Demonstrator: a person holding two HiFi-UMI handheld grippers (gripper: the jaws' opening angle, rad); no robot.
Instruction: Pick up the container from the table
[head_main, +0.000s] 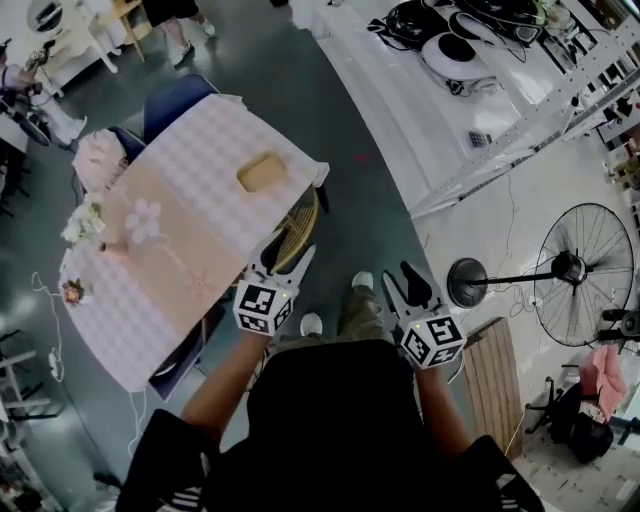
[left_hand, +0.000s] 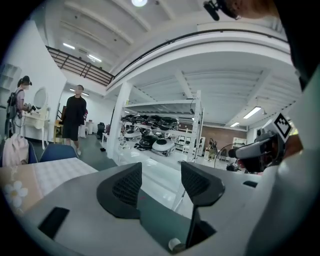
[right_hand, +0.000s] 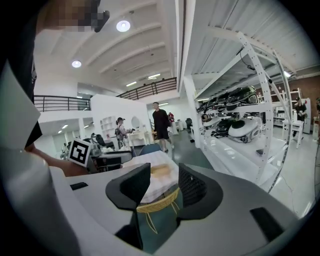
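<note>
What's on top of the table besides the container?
The tan container sits on the table, on its checked cloth. White flowers lie along the opposite edge. The cloth hides the tabletop, and the container's contents cannot be made out.

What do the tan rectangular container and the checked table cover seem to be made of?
Tan rectangular container: perhaps matte plastic or wood, without shine; too small to tell. Pink checked table cover: likely cloth, since it drapes softly over the edges.
</note>
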